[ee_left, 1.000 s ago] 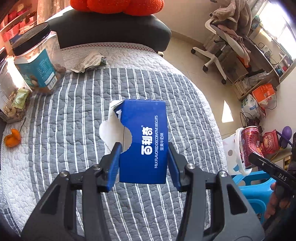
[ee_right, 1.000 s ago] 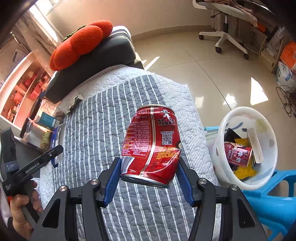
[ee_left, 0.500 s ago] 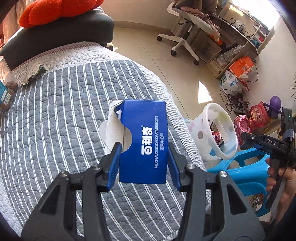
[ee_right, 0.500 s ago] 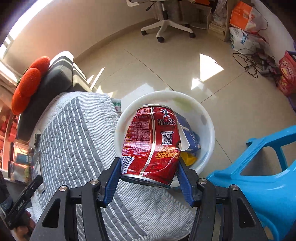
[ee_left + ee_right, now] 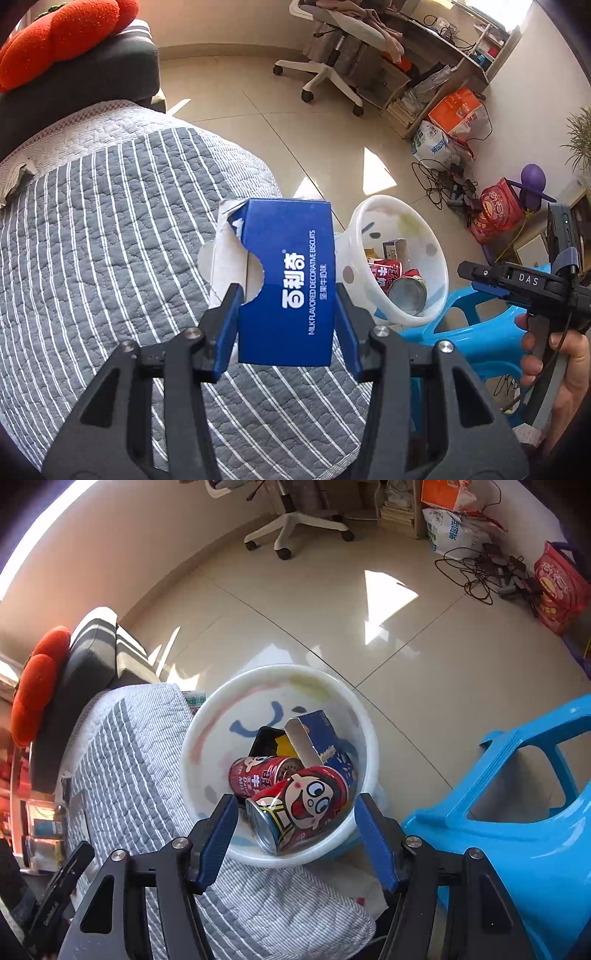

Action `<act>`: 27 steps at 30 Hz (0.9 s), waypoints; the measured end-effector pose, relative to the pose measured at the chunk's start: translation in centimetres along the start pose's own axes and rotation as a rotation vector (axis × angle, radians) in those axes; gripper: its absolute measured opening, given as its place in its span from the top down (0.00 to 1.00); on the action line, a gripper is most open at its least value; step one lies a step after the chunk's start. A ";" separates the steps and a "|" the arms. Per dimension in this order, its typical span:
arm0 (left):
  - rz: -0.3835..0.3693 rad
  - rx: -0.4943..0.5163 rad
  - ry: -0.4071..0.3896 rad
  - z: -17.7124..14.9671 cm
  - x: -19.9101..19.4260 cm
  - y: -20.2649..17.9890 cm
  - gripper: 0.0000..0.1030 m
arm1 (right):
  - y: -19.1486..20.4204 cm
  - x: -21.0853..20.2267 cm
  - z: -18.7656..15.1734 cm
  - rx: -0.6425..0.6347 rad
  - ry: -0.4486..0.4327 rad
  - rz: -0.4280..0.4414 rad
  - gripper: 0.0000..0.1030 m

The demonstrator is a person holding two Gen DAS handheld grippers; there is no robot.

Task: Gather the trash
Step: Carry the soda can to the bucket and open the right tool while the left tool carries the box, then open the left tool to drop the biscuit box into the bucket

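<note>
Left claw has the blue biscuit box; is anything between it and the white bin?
Nothing visible blocks it. The blue biscuit box, clamped in the left claw, sits above the quilt edge, with open air across to the white bin. The right claw, jaws just opened and empty, hangs over the bin and should clear first.

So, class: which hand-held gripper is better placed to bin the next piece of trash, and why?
Left. The left hand-held gripper grips the blue cardboard biscuit box beside the white plastic bin. The right hand-held gripper is open and empty above it.
</note>
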State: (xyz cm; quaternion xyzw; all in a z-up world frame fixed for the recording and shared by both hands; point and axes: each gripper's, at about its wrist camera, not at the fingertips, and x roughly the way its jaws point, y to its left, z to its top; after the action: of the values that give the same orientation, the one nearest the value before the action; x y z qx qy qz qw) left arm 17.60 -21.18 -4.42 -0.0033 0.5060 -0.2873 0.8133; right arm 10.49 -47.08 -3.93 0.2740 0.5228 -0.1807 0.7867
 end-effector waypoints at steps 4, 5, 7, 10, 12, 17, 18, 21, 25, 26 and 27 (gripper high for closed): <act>-0.038 0.072 0.024 1.2 1.8 -3.3 0.51 | -0.9 -1.1 -0.4 -0.028 -0.017 -0.034 0.34; -0.047 0.086 0.034 1.6 2.5 -4.2 0.51 | -1.1 -1.3 -0.5 -0.031 -0.021 -0.042 0.34; -0.058 0.118 0.047 2.2 3.7 -6.0 0.51 | -1.9 -1.6 -0.6 -0.025 -0.026 -0.050 0.34; -0.067 0.165 0.062 3.0 5.2 -8.4 0.51 | -3.2 -1.8 -0.5 0.002 -0.023 -0.051 0.33; -0.070 0.185 0.072 3.4 6.0 -9.6 0.51 | -3.9 -1.8 -0.5 0.020 -0.020 -0.051 0.33; -0.092 0.229 0.050 4.0 6.9 -10.8 0.49 | -5.2 -2.1 -0.4 0.035 -0.025 -0.056 0.31; -0.102 0.234 0.051 4.1 7.0 -10.9 0.43 | -5.3 -2.2 -0.4 0.037 -0.026 -0.056 0.31; -0.069 0.205 0.032 4.2 6.6 -10.4 0.19 | -5.6 -2.3 -0.3 0.037 -0.025 -0.053 0.31; -0.036 0.178 0.047 3.8 5.6 -9.1 0.14 | -5.3 -2.6 -0.5 0.021 -0.029 -0.048 0.29; -0.010 0.180 0.052 3.6 5.4 -8.8 0.06 | -5.0 -2.7 -0.6 0.014 -0.030 -0.049 0.29; 0.011 0.185 0.050 3.3 4.9 -8.3 0.05 | -4.7 -2.8 -0.7 0.007 -0.033 -0.049 0.29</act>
State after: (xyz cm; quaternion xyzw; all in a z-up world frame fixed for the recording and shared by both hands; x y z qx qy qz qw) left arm 18.05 -31.40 -4.40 0.0818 0.4972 -0.3283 0.7990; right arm 6.24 -50.40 -2.72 0.2609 0.5159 -0.2064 0.7894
